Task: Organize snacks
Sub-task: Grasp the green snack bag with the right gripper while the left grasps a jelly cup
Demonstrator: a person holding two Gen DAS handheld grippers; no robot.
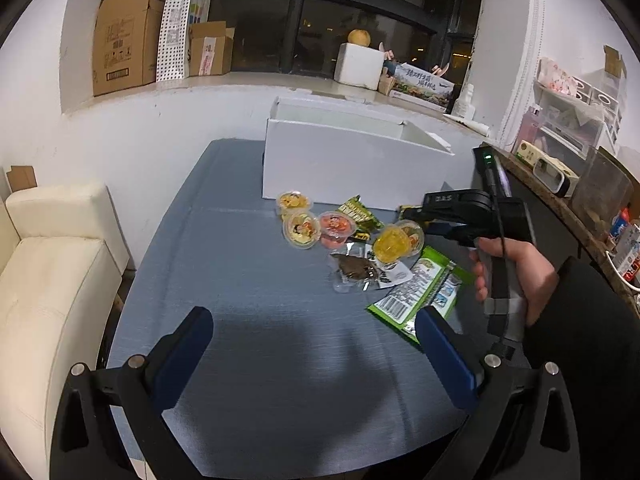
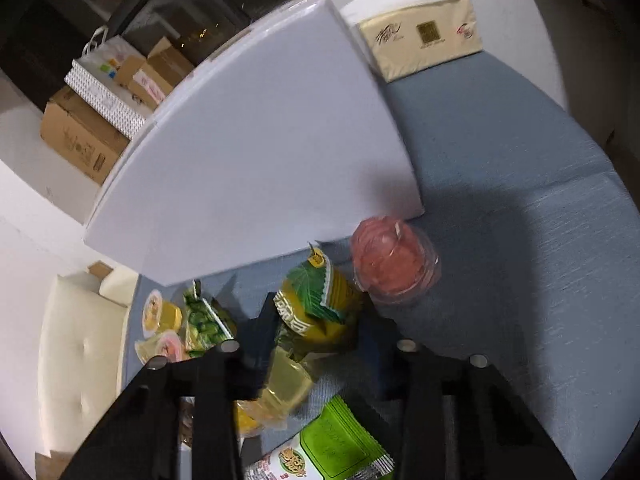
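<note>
So the snacks are all piled on the blue surface (image 1: 248, 320) right in front of the white foam box (image 1: 344, 160): a few jelly cups (image 1: 301, 229), a yellow jelly cup (image 1: 394, 243), a brown vacuum pack (image 1: 356, 270) and a big green packet (image 1: 420, 292). The left tool (image 1: 316, 344) hangs over bare cloth, spread wide with nothing in it. The right tool (image 2: 316, 344) is down in the pile with a small green-and-yellow packet (image 2: 320, 308) between its fingers, though I can't tell if it's actually clamped. A pink jelly cup (image 2: 394, 262) lies on its side just beside the box corner, tissue pack (image 2: 420, 36) behind.
</note>
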